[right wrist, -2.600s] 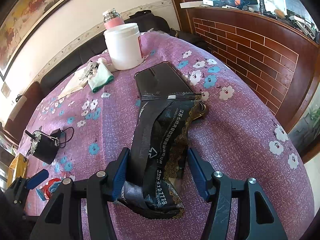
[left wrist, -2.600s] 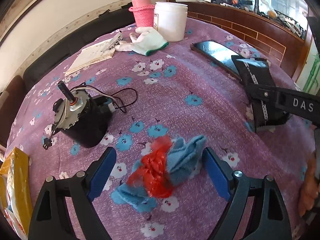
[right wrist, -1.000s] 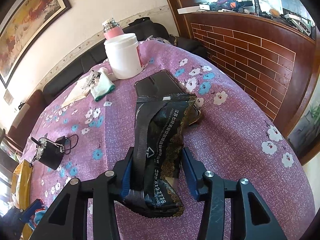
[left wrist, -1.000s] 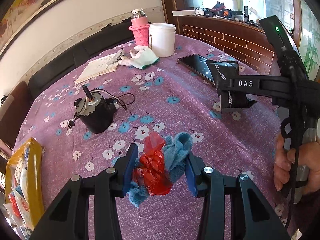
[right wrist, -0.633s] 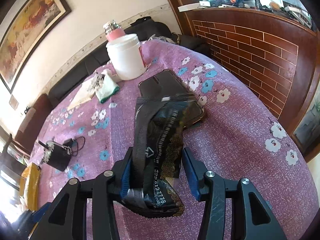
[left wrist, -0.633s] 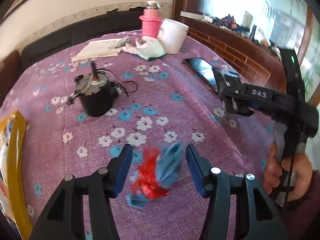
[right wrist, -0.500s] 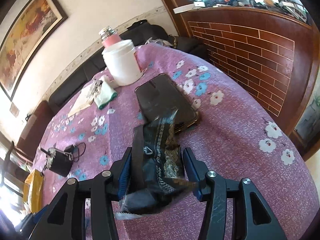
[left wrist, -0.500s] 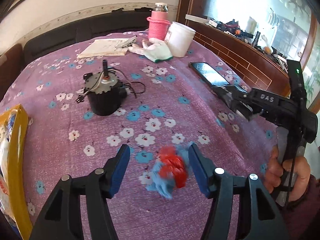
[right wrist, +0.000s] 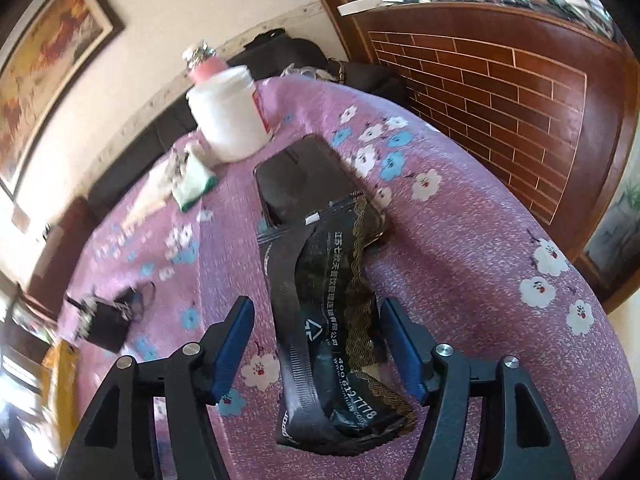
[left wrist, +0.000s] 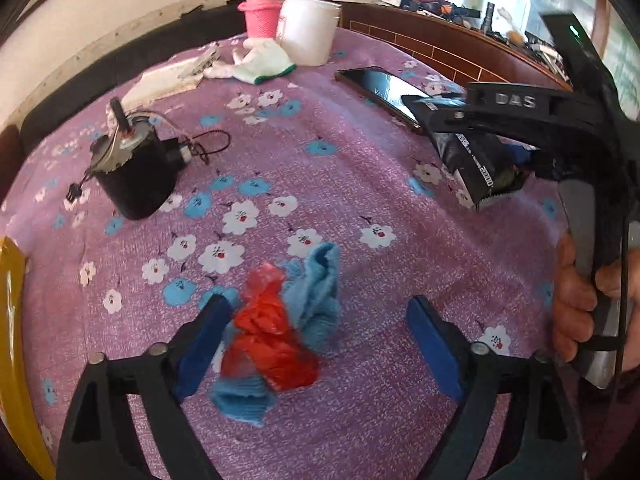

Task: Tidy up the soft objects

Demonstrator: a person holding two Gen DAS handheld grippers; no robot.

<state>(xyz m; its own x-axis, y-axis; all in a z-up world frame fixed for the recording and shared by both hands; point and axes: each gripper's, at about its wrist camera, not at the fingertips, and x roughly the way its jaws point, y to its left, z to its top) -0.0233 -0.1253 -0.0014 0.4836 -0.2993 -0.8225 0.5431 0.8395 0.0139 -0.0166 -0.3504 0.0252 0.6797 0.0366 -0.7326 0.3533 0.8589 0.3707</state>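
A crumpled bundle of blue cloth [left wrist: 316, 292] and red plastic [left wrist: 268, 340] lies on the purple flowered tablecloth [left wrist: 320, 168]. My left gripper [left wrist: 316, 344] is open around it; the bundle lies against the left finger, apart from the right. A black foil pouch [right wrist: 332, 320] lies on the cloth, its far end on a black phone [right wrist: 300, 176]. My right gripper [right wrist: 320, 348] is open, its fingers on either side of the pouch and apart from it. The pouch also shows in the left wrist view [left wrist: 476, 160] under the right gripper.
A black motor with wires [left wrist: 132, 168] stands at the left. At the back are a white glove [left wrist: 260, 64], papers [left wrist: 168, 80], a white jar [left wrist: 308, 28] and a pink bottle [left wrist: 262, 8]. A yellow bag [left wrist: 16, 340] is at the left edge. Brick wall [right wrist: 500, 92] is on the right.
Both grippers held their items lifted half a second ago; now both have opened, and the cloth bundle and the pouch lie on the table.
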